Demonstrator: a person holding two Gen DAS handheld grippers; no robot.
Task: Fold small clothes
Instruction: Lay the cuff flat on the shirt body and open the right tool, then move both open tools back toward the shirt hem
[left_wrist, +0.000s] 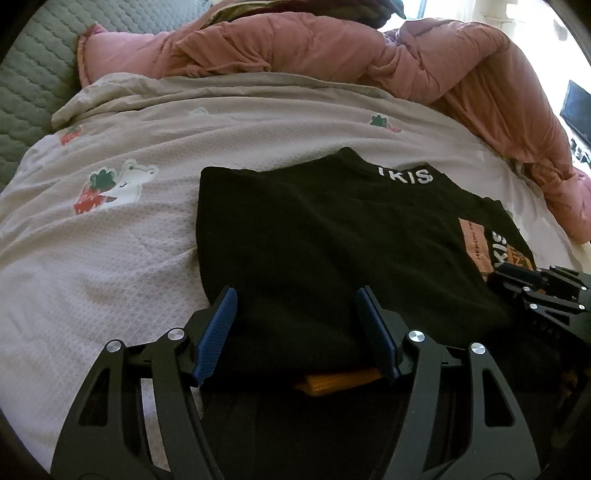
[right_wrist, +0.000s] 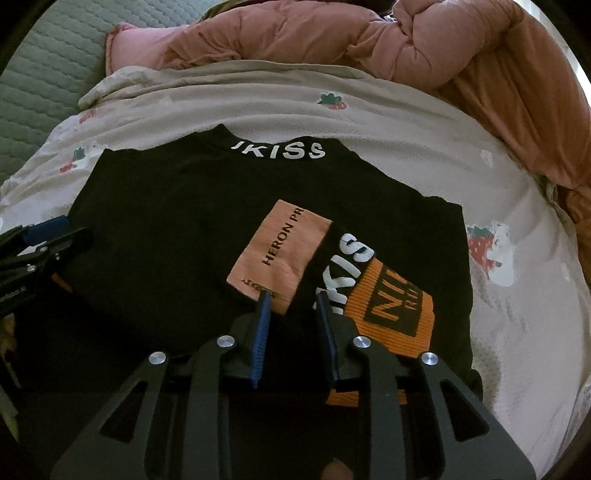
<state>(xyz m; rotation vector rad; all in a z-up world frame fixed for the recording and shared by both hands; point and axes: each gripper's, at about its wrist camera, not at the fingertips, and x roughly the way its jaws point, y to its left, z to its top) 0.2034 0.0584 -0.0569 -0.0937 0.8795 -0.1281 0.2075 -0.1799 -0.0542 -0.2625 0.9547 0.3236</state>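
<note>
Nearest in the left wrist view, the left gripper (left_wrist: 295, 321) stands with its blue pads well apart, straddling the near edge of the black T-shirt (left_wrist: 314, 236); the cloth lies between the fingers but the pads do not press on it. Just under that edge an orange strip (left_wrist: 338, 382) shows, perhaps part of the shirt's print, though the view is too dark to be sure.

In the right wrist view the right gripper (right_wrist: 293, 306) has its jaws only narrowly apart, with dark cloth in the gap and no clear pinch on it. Its left pad tip touches the lower edge of the pink label (right_wrist: 280, 254) reading "HERON PR", and its right pad sits beside the orange patch (right_wrist: 399, 310).

The T-shirt lies partly folded on the cream blanket (left_wrist: 110, 266) printed with strawberries and white bears. White letters run along its collar (right_wrist: 277, 150) at the far edge.

Beyond the blanket lies a bunched pink duvet (left_wrist: 332, 48), and to the far left a grey-green quilted cover (left_wrist: 33, 81).
</note>
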